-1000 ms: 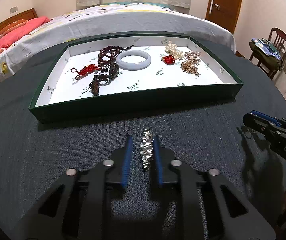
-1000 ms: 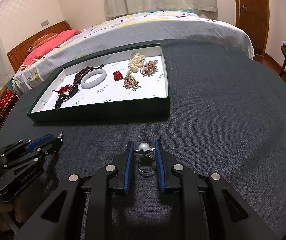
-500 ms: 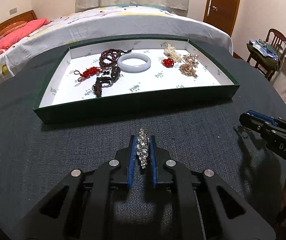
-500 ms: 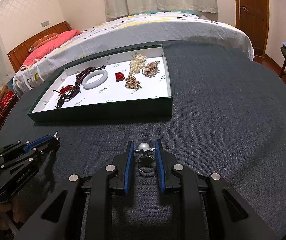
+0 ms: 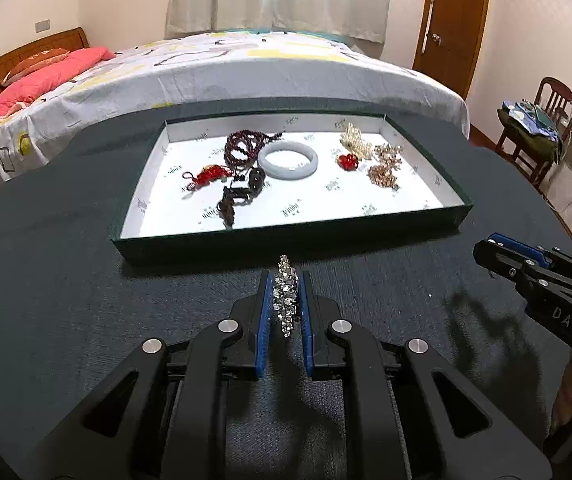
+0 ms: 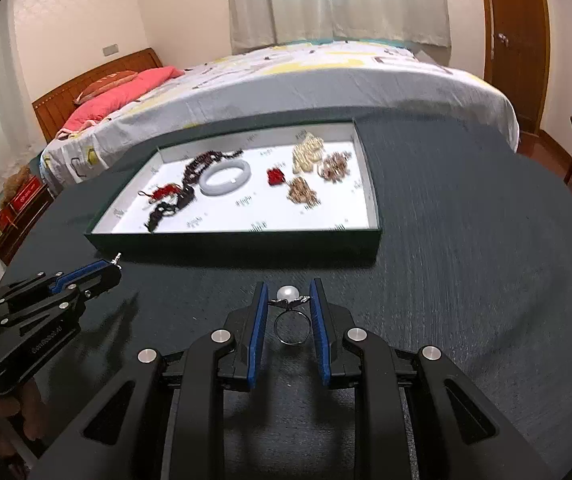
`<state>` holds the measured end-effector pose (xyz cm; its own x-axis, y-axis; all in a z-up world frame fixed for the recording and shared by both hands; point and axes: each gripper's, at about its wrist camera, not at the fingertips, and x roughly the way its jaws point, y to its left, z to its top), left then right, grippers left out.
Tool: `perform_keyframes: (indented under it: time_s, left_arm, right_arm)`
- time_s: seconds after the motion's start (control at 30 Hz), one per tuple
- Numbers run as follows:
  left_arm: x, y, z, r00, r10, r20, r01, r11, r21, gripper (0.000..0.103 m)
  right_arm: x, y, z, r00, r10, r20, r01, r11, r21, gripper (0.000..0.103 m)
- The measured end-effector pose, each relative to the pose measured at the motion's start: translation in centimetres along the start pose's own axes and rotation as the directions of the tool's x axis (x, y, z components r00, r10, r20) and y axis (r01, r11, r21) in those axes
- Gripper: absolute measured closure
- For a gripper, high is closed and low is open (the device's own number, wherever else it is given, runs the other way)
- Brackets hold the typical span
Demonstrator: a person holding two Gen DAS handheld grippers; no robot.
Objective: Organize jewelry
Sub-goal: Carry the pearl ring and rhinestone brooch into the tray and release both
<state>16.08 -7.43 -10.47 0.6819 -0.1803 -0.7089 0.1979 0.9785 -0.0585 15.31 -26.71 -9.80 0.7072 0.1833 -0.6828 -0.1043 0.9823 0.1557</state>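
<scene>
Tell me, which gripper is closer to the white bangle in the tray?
Left, though only as a judgement. The left gripper sits almost straight before the white bangle, near the tray; the right gripper stands further off to the side.

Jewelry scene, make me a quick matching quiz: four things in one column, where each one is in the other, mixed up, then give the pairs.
Things:
1. pearl ring
2. crystal piece
3. pale bangle
4. green tray

Places:
A. lying in the tray
B. clamped in the left gripper
C. on the dark table
D. clamped in the right gripper

Pairs: 1-D, 2-B, 3-A, 4-C
</scene>
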Motion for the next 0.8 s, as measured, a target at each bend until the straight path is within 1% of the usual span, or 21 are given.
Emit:
perform_keyframes:
  time_s: [0.4, 0.8]
  left_arm:
    - [-2.7, 1.0, 1.7, 0.997, 0.019, 0.075, -0.017, 0.999, -0.028, 0.090]
    - [-3.9, 1.8, 4.9, 0.987, 0.031, 0.158, -0.026, 0.999, -0.036, 0.090]
  right_arm:
    - [-1.8, 2.1, 2.1, 0.998, 0.002, 0.066, 0.000, 0.999, -0.041, 0.081]
    - [-2.4, 4.2, 5.4, 0.991, 0.008, 0.136, 0.005, 0.996, -0.093, 0.081]
